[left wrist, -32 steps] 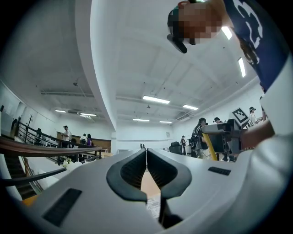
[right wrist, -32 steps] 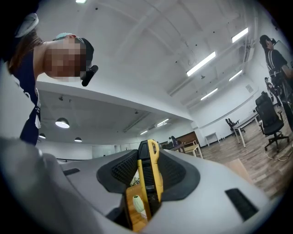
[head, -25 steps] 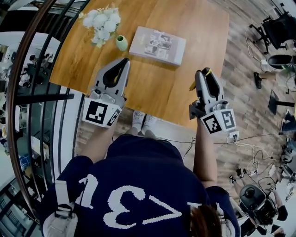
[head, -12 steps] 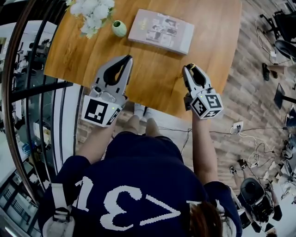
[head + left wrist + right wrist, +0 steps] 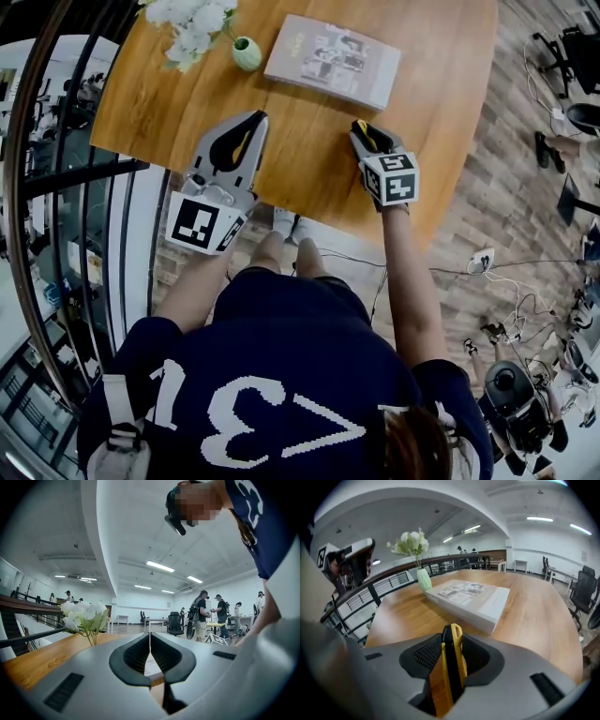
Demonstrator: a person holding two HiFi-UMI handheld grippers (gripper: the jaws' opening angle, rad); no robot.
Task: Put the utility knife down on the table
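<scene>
The utility knife point(image 5: 451, 667), yellow and black, stands clamped between the dark pads of my right gripper point(image 5: 453, 645), which is shut on it. From the head view, the right gripper point(image 5: 362, 129) hovers over the near part of the wooden table point(image 5: 300, 122), a yellow bit of the knife point(image 5: 359, 128) showing at its tip. My left gripper point(image 5: 256, 118) is held over the table's near left side. Its jaws meet at the tips with nothing between them point(image 5: 150, 640).
A grey book point(image 5: 333, 61) lies flat at the far middle of the table, close ahead of the right gripper point(image 5: 468, 597). A green vase point(image 5: 247, 54) with white flowers point(image 5: 192, 28) stands at the far left. A railing point(image 5: 56, 187) runs along the table's left.
My right gripper has moved left and forward with the knife, from the table's right edge to over its near middle. The left gripper has barely moved.
</scene>
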